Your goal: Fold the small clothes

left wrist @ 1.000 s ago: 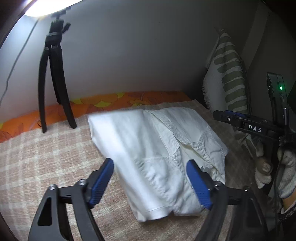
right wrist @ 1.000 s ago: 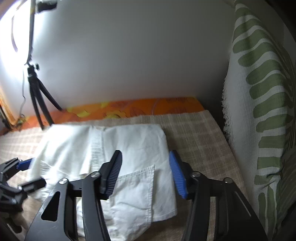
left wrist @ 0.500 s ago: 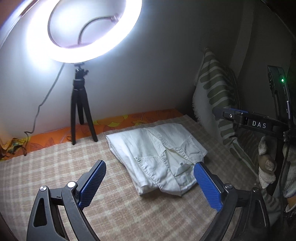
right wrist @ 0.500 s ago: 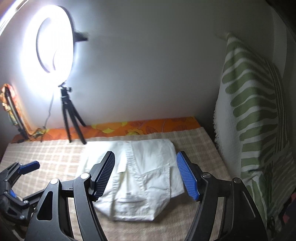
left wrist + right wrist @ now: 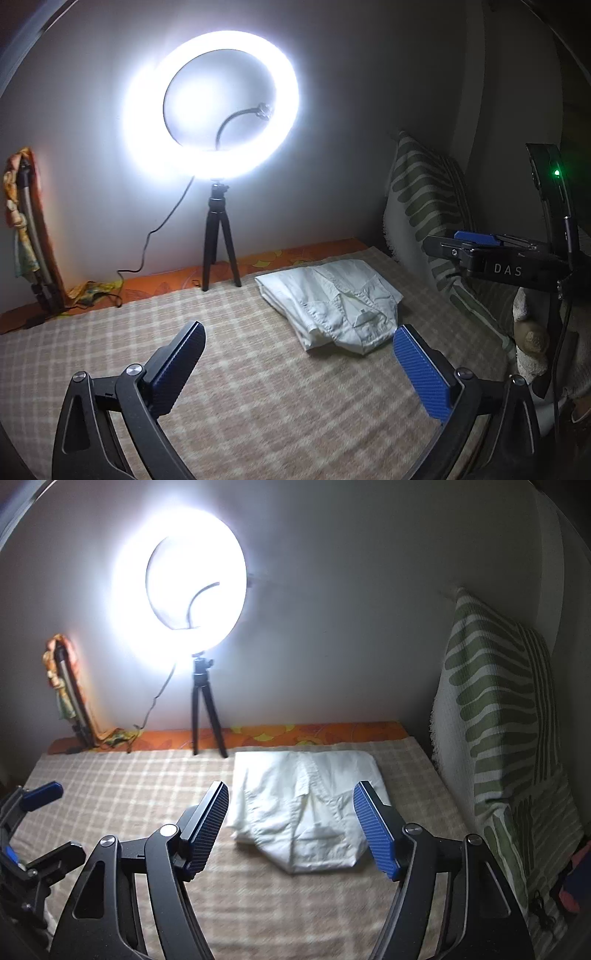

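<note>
Checked beige blanket (image 5: 110,775) spread across a bed, with an orange flowered sheet (image 5: 314,733) showing in a strip along the white wall. Large green-and-white patterned cushion (image 5: 495,709) propped upright at the right edge of the bed, against the corner. Glowing ring light (image 5: 210,103) on a small black tripod (image 5: 219,243) standing at the back of the blanket near the wall, cable trailing off to the left. Orange patterned cloth (image 5: 18,206) draped over a leaning frame in the far left corner.

Folded white garment (image 5: 303,808) lying flat on the blanket toward the right rear, just right of the tripod feet and near the cushion, seams and a pocket facing up, folded edges stacked at its left side.

Left tongs (image 5: 299,373) raised above the blanket, blue pads spread wide, pinching nothing, well short of the garment. Right tongs (image 5: 291,830) likewise spread wide and empty, hovering in front of the garment without touching it; seen from the left wrist camera as a black bar at the right edge, held by a gloved hand (image 5: 532,332).
</note>
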The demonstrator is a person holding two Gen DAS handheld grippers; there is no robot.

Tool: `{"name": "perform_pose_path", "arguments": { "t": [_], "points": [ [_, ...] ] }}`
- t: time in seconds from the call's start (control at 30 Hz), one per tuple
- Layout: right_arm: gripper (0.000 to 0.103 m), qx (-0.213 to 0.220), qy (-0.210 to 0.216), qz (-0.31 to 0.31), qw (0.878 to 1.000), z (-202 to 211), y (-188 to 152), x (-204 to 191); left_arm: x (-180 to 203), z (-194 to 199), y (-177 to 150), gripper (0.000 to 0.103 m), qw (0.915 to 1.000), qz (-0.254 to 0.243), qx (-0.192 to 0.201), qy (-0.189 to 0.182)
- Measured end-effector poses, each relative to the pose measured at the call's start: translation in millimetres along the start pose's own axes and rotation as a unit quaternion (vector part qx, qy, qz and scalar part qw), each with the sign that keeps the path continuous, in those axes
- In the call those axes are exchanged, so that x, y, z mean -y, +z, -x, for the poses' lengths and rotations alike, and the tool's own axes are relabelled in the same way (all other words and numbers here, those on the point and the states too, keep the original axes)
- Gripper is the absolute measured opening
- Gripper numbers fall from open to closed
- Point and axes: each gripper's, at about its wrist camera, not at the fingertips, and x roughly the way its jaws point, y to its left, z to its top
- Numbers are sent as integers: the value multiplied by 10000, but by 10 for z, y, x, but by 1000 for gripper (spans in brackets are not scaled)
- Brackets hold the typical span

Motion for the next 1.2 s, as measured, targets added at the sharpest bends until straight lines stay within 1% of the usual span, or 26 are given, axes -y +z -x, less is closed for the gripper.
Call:
{"name": "perform_pose_path", "arguments": {
  "t": [0.03, 0.17, 0.33, 0.53, 0.7, 0.8, 1.2],
  "points": [
    [79, 28, -6, -3, 10000, 51, -31, -58, -12, 79, -39, 103, 10000, -26, 23, 10],
    [79, 50, -73, 30, 10000, 221, -161, -297, -61, 348, -189, 103, 9999, -89, 63, 101],
    [81, 93, -23, -160, 9998, 393, -332, -499, -129, 623, -381, 103, 9996, -86, 136, 212],
    [82, 159, -163, -269, 9994, 438, -541, -657, -101, 764, -473, 103, 9982, -337, 171, 460],
    [83, 247, -324, -281, 9988, 448, -669, -742, -164, 805, -567, 103, 9987, -215, 164, 421],
    [83, 286, -321, -336, 9985, 456, -725, -770, -207, 820, -616, 103, 9986, -126, 130, 495],
    [84, 379, -405, -199, 9983, 417, -794, -882, -215, 717, -713, 103, 9976, -228, -63, 649]
  ]
}}
